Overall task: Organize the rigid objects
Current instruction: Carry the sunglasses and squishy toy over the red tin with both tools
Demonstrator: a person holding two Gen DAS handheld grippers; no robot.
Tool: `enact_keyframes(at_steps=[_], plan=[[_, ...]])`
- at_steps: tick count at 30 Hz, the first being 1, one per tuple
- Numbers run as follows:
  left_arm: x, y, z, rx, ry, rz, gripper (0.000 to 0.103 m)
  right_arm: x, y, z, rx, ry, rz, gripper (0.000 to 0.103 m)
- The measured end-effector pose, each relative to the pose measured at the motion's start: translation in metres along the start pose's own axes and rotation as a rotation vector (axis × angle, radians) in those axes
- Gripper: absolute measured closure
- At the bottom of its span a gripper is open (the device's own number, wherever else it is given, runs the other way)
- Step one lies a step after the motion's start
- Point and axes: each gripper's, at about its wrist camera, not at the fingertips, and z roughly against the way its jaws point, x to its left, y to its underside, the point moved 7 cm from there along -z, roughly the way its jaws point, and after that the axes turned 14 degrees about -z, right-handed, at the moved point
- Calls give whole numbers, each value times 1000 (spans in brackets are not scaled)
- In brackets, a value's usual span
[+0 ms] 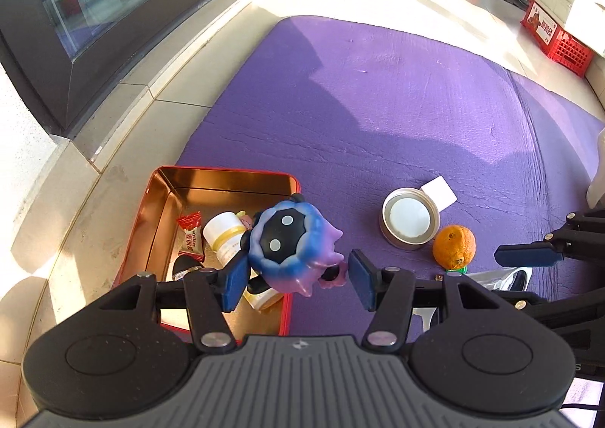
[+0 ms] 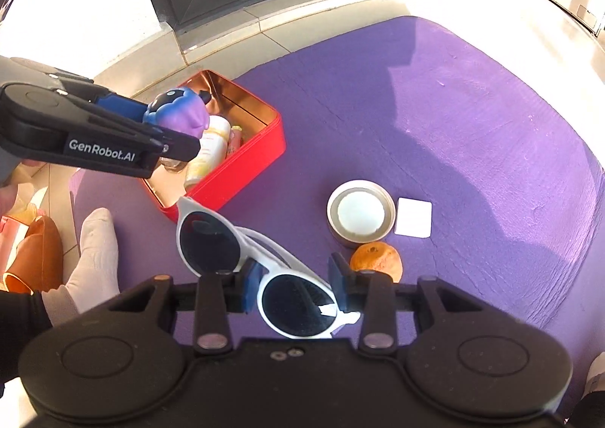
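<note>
In the right wrist view's upper left, the left gripper [image 2: 172, 125] pinches the blue-purple figurine [image 2: 177, 110] directly over the red tin [image 2: 242, 167]. At lower centre, the right gripper [image 2: 295, 286] clamps the white sunglasses [image 2: 264, 269], whose long axis slants up-left toward that tin.

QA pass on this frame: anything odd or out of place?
Only one thing: a round orange fruit lies on the purple foam mat among rigid items, beside the round metal tin. Nothing looks spilled or broken.
</note>
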Motion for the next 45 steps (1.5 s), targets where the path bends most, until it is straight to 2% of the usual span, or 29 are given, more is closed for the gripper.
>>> enact_keyframes(at_steps=[10,24,33,45], plan=[[66,13,7,-9,-65,72,47,45,-47,-21,-17,5,-4,66],[119,52,-43,84,-74,155,47,96,-97,-87,7,21,5,66],[123,63,-69,110,-54,172,47,120,-126,-140,26,58,68,65],[122,69,-100,138,-52,166,47,123,-124,-184,31,133,73,65]])
